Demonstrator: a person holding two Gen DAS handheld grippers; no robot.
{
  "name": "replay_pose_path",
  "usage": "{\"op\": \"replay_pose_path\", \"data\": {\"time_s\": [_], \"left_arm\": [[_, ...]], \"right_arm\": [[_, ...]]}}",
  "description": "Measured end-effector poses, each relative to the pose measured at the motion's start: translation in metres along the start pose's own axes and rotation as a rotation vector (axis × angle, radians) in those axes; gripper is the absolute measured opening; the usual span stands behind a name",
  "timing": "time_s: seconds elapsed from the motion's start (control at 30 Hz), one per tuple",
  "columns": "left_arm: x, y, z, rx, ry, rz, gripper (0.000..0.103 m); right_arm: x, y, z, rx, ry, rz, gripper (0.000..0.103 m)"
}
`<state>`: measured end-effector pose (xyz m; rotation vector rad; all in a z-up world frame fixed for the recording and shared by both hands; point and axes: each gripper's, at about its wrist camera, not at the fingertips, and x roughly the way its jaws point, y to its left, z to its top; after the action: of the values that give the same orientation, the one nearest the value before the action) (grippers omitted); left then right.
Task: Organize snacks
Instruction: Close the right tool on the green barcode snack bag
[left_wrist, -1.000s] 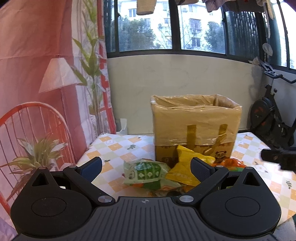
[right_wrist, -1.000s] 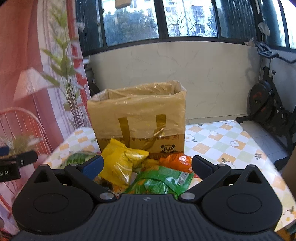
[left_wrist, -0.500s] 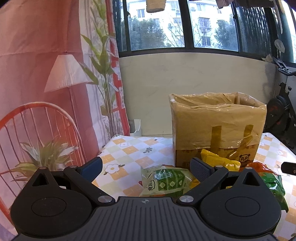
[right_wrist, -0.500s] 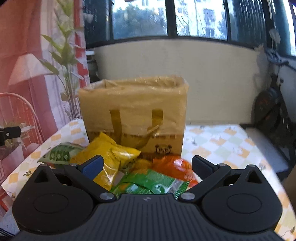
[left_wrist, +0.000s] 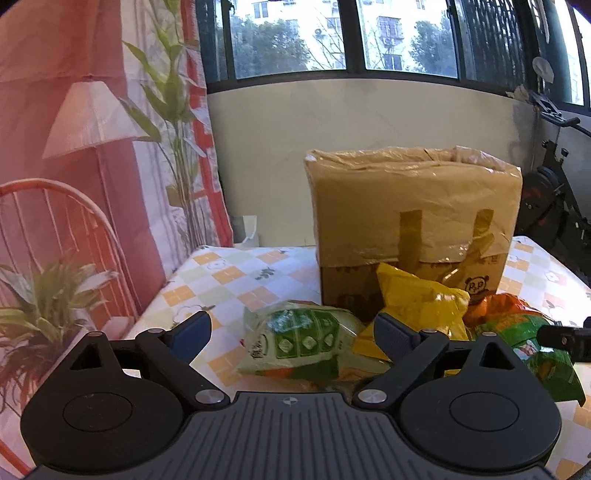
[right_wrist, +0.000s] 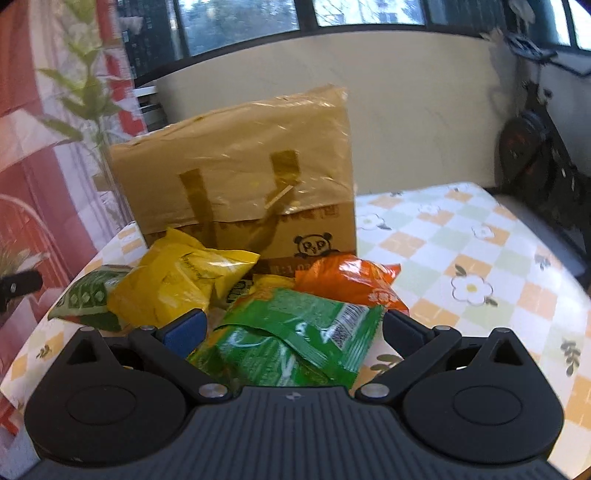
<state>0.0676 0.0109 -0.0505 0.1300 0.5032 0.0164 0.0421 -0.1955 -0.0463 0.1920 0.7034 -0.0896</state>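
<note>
Several snack packets lie heaped in front of a cardboard box lined with a yellowish plastic bag, which stands on the checked tablecloth. My left gripper hovers low over a pale green packet. Its jaws are closing, with the packet between them and the pads apart from it. A yellow packet and an orange packet lie to the right. My right gripper is open astride a bright green packet. The box rises behind it.
An exercise bike stands off the table's right side. A printed red backdrop with a lamp and plants hangs along the left. A pale wall and dark-framed windows are behind the box. Bare tablecloth spreads to the right of the heap.
Both grippers have come lower and nearer to the snack heap. The bright green packet now sits between the right fingers. The left fingers stand slightly closer together.
</note>
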Motion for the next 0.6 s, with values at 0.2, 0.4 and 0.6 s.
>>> {"op": "replay_pose_path", "data": {"time_s": [0.2,0.4,0.6], "left_arm": [[0.012,-0.003,-0.007,0.0,0.04,-0.005,0.097],[0.02,0.001,-0.01,-0.008,0.062,0.0,0.096],[0.027,0.001,-0.012,-0.014,0.083,-0.004,0.096]], "right_arm": [[0.02,-0.014,0.0,0.106,0.049,0.023,0.103],[0.036,-0.016,-0.003,0.164,0.081,0.06,0.103],[0.045,-0.019,-0.006,0.216,0.105,0.104,0.103]]}}
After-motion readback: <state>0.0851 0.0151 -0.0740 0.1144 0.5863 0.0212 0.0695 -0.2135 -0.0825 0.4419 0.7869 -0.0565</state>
